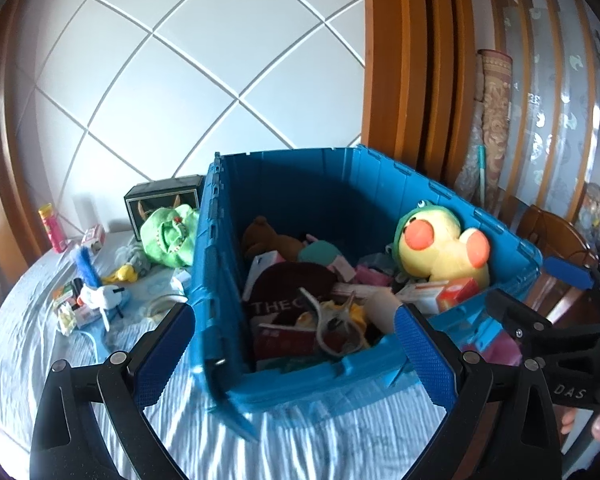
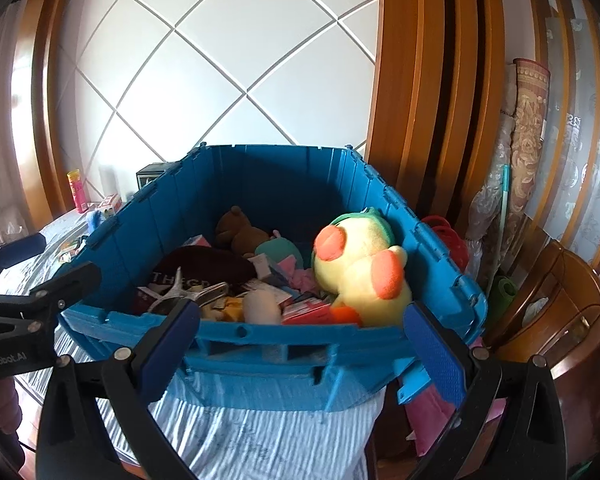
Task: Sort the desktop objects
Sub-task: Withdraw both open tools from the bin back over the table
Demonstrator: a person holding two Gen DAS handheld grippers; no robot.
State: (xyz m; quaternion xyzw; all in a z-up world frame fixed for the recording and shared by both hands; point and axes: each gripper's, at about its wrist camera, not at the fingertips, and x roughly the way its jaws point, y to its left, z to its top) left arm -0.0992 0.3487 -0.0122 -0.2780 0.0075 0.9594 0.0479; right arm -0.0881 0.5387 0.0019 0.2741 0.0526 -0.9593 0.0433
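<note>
A blue crate (image 1: pixel 300 376) stands on a striped cloth (image 1: pixel 300 440), full of toys and boxes. A yellow plush duck (image 1: pixel 440 248) leans against the crate's right wall. Left of the crate lie a green plush (image 1: pixel 168 234) and small items, and the left gripper (image 1: pixel 296 340) stands wide open at its near corner, empty.

Both cams ride on the tongs and look forward and a bit downward, pretty close to the blue crate (image 1: pixel 300 376). The left one sits off its near left corner, so it also catches the loose stuff on the striped sheet (image 1: pixel 32 320) to the left. The right one faces the crate's (image 2: pixel 284 344) near wall more squarely. Both share the crate, the yellow plush (image 1: pixel 440 248) and the white panelled wall (image 2: pixel 228 52) behind.
</note>
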